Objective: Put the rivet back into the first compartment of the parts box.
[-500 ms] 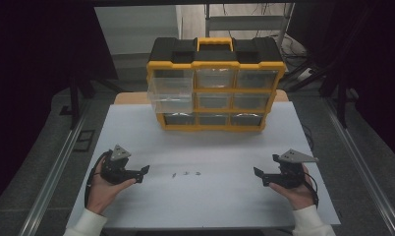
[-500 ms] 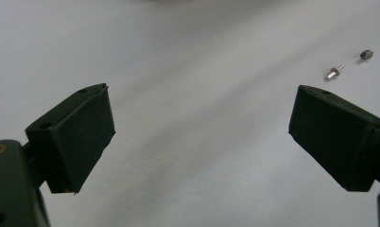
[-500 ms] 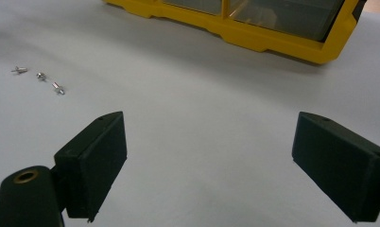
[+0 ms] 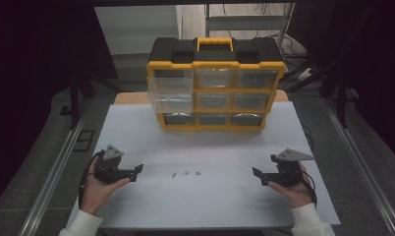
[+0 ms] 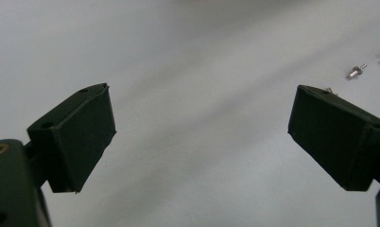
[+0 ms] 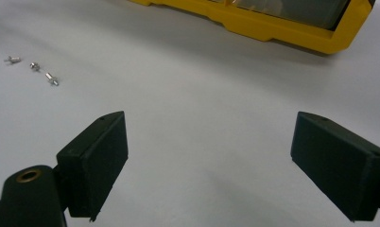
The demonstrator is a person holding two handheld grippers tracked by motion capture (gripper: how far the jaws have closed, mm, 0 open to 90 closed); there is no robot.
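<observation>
Both pairs of tongs rest low on the white surface (image 4: pixel 136 206), each with its jaws spread wide and nothing between them. The left tongs (image 4: pixel 135 172) point inward, and the three small screws (image 4: pixel 185 173) lie in a short row just ahead of their tips, between the two tools; the right tongs (image 4: pixel 257 177) face them from the far side, well apart. Beyond both, further across the surface, stands the yellow-and-black organizer (image 4: pixel 216 88), its top-left clear drawer (image 4: pixel 170 94) pulled out.

From here I reckon the trouble is the screws themselves: tiny, round-shanked and lying flat on a smooth sheet. If the jaws come down off-centre or close too quickly, a screw could roll or flick away, perhaps off the edge. Two screws sit close together, so a careless pinch might catch both and drop one on the way to the drawer
</observation>
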